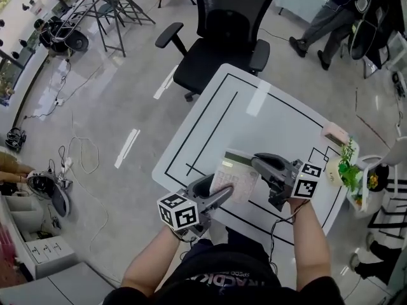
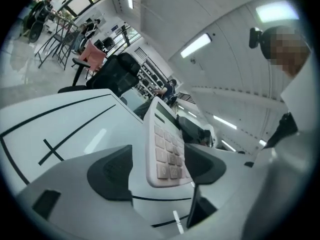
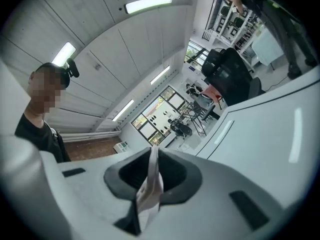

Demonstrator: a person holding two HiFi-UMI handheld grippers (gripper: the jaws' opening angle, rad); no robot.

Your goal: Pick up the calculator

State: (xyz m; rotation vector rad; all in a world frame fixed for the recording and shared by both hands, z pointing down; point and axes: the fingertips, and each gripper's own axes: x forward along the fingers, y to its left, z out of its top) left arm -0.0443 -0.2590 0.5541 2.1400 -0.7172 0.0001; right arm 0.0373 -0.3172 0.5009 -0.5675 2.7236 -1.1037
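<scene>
A pale calculator (image 1: 235, 176) with a green-edged display hangs tilted above the white table (image 1: 273, 116). My right gripper (image 1: 257, 162) is shut on its right edge; in the right gripper view the thin edge of the calculator (image 3: 150, 184) stands pinched between the dark pads. My left gripper (image 1: 216, 192) reaches in from the lower left. In the left gripper view the keypad face of the calculator (image 2: 167, 149) stands between the spread jaws of that gripper (image 2: 157, 166), with a gap beside the left pad (image 2: 110, 174).
Black lines mark the table. A small potted plant (image 1: 348, 167) and a pink object (image 1: 335, 133) sit at its right corner. A black office chair (image 1: 222, 37) stands at the far edge. Cables lie on the floor at left, and a person (image 1: 318, 18) sits far right.
</scene>
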